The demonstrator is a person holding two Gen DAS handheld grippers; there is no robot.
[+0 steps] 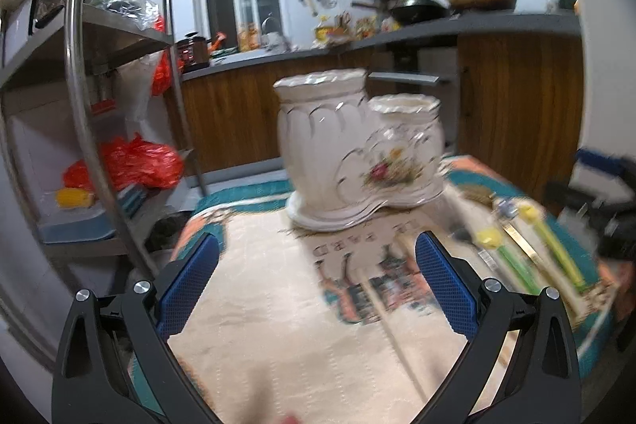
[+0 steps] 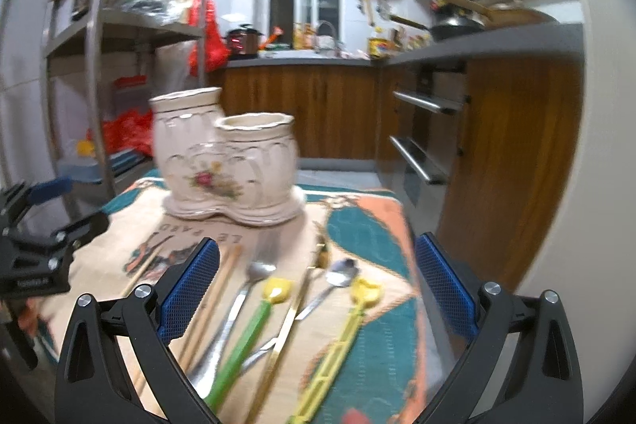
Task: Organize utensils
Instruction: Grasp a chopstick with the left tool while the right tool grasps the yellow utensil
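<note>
A white ceramic double-pot utensil holder (image 1: 357,150) with a flower print stands on the patterned tablecloth (image 1: 278,304); it also shows in the right wrist view (image 2: 230,161). Several utensils lie flat on the cloth: wooden chopsticks (image 2: 214,301), a metal spoon (image 2: 242,293), a green-handled spoon (image 2: 246,340), a gold-handled utensil (image 2: 286,328), another metal spoon (image 2: 334,281) and a yellow-handled spoon (image 2: 342,340). My right gripper (image 2: 318,289) is open just above them. My left gripper (image 1: 318,285) is open and empty over the cloth, above one chopstick (image 1: 381,308).
A metal shelf rack (image 1: 79,66) with red bags stands to the left. Wooden kitchen cabinets (image 2: 497,146) with drawer handles and a grey counter run behind and to the right. The table edge (image 2: 409,265) lies near my right gripper.
</note>
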